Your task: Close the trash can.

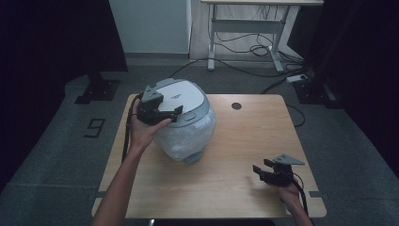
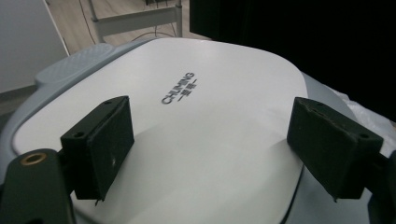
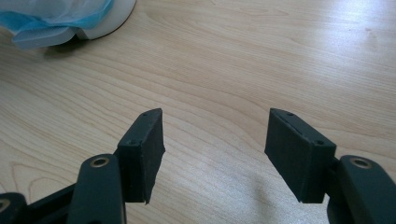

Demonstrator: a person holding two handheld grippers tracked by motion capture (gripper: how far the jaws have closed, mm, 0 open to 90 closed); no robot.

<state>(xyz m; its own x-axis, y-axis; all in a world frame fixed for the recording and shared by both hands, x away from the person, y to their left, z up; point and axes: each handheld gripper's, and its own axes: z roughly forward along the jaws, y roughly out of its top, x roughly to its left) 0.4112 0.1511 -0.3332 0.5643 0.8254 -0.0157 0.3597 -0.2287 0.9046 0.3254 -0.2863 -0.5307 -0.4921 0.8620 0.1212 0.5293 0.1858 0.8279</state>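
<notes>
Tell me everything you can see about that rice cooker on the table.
The rice cooker is round, with a white lid panel printed CHUMING, a grey rim and a grey hinge hump at the back. Clear plastic wraps its body. Lid shut, it stands left of centre on the wooden table. The open left gripper hovers over its lid.
</notes>
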